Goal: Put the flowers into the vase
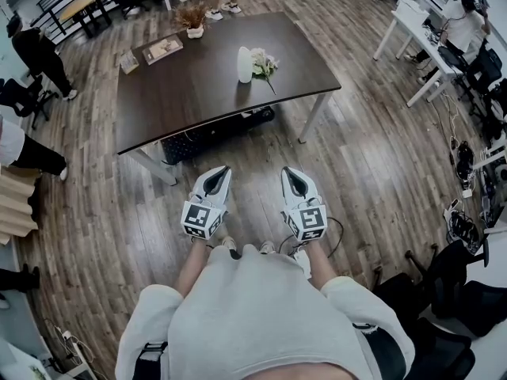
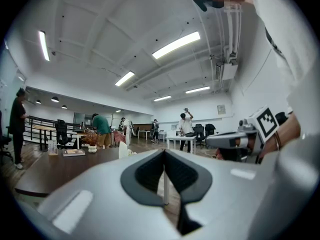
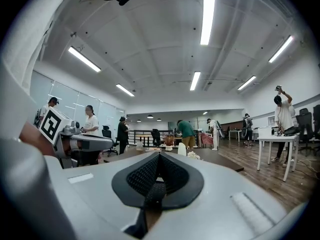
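A white vase (image 1: 245, 64) stands upright near the right end of a dark brown table (image 1: 198, 85). A small bunch of pale flowers (image 1: 264, 63) lies on the tabletop just right of it. Both grippers are held level over the wooden floor, well short of the table's near edge, side by side. My left gripper (image 1: 224, 169) has its jaws together with nothing in them; my right gripper (image 1: 288, 170) is likewise shut and empty. The left gripper view shows the vase (image 2: 123, 150) far off beyond the jaws (image 2: 164, 156). In the right gripper view the vase (image 3: 182, 149) and flowers (image 3: 193, 156) sit past the jaws (image 3: 159, 158).
A potted dried plant (image 1: 191, 18), a flat book (image 1: 162, 49) and a small stand (image 1: 128, 60) sit at the table's far left. A black object (image 1: 218, 135) lies under the table. White desks (image 1: 412, 30) and office chairs (image 1: 444, 287) are at the right; several people stand around.
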The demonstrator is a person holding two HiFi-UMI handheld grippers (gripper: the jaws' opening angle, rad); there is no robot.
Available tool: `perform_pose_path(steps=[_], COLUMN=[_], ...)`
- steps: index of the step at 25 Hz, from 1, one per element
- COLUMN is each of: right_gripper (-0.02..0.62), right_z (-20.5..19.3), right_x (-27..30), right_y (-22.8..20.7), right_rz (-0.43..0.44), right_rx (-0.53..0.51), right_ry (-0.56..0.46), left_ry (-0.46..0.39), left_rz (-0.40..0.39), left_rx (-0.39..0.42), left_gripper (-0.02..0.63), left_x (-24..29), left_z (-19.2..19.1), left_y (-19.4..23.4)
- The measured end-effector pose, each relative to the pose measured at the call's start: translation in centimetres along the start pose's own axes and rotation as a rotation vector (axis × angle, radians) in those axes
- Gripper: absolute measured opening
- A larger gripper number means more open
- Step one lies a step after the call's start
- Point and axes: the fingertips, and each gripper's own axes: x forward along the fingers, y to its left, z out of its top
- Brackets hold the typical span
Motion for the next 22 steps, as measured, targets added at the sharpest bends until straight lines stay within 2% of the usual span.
perform_pose_path(steps=[13,22], right_gripper=[-0.002,-0.002], right_z=[-1.6,-2.4], right_x=[-2.4,-0.6], right_y=[-5.5,-6.8], right_rz=[-0.029,-0.019], right_rx=[-0.008,-0.027], right_ry=[0.032,0.052], left_ry=[0.019,0.015], left_rz=[0.013,0.025], left_rx=[-0.003,-0.015], left_gripper=[0.009,0.009], left_x=[2.9,4.9], left_z=[-0.7,-1.4], left_y=[-4.0,-3.1])
